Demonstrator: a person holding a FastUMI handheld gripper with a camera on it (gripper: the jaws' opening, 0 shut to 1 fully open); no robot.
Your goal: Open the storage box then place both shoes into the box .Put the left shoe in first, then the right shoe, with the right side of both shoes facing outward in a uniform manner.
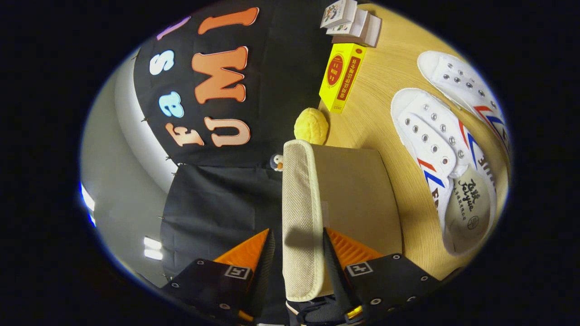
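Your gripper (297, 253) has its fingers closed on the woven edge of the storage box lid (301, 213), one finger pressing each face. The lid stands lifted between the jaws, its plain inner panel facing the wooden table (385, 77). Both white shoes (442, 154) lie side by side on the table beyond the lid, well apart from the fingers.

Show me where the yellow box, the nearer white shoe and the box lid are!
yellow box (340, 77): gripper view, on its printed front face.
nearer white shoe (430, 136): gripper view, on its eyelet row.
box lid (299, 199): gripper view, on its woven edge, between the gripper (297, 262) fingers.
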